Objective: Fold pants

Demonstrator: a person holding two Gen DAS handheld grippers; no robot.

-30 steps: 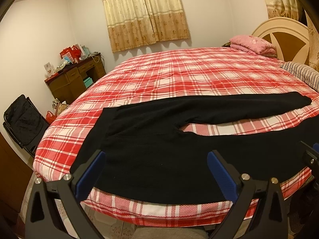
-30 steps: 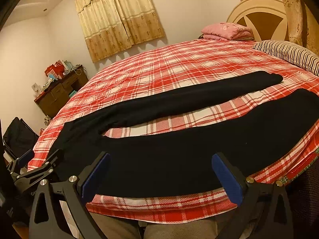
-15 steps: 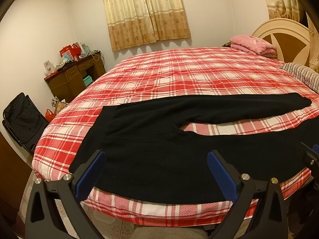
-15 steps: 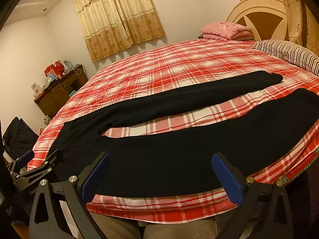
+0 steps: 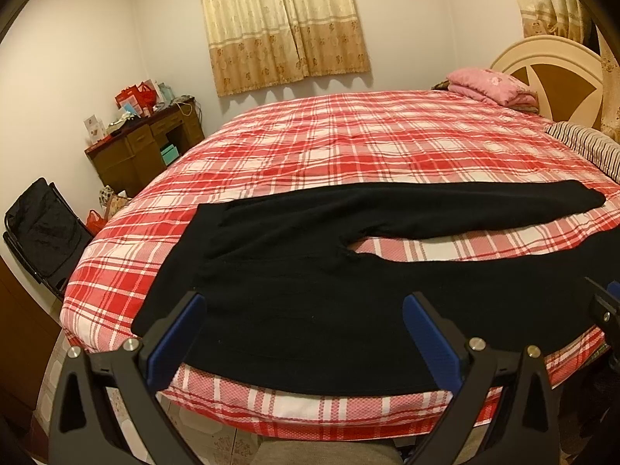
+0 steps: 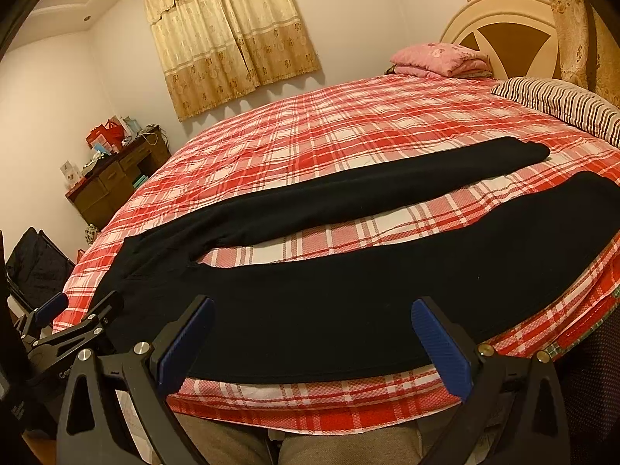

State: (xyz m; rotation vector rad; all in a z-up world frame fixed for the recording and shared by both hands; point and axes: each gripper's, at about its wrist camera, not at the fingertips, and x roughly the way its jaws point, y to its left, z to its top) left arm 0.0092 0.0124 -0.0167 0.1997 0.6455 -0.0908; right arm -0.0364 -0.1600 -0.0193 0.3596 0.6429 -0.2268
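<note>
Black pants (image 5: 294,271) lie flat on the red plaid bed (image 5: 348,147), waistband to the left, two legs spread apart running right. In the right wrist view the pants (image 6: 329,302) show both legs, the near one along the bed's front edge. My left gripper (image 5: 306,333) is open and empty, hovering just in front of the waist part near the bed edge. My right gripper (image 6: 314,333) is open and empty, in front of the near leg. The left gripper also shows in the right wrist view (image 6: 69,321) at the far left.
A striped pillow (image 6: 562,104) and a folded pink blanket (image 6: 438,58) lie by the headboard (image 6: 500,15). A wooden desk (image 5: 143,147) with clutter stands at the far left wall. A black folding chair (image 5: 38,236) stands left of the bed.
The left gripper's view has shifted slightly, drawing a little back and up from the bed. The right gripper has barely moved. The pants lie as before.
</note>
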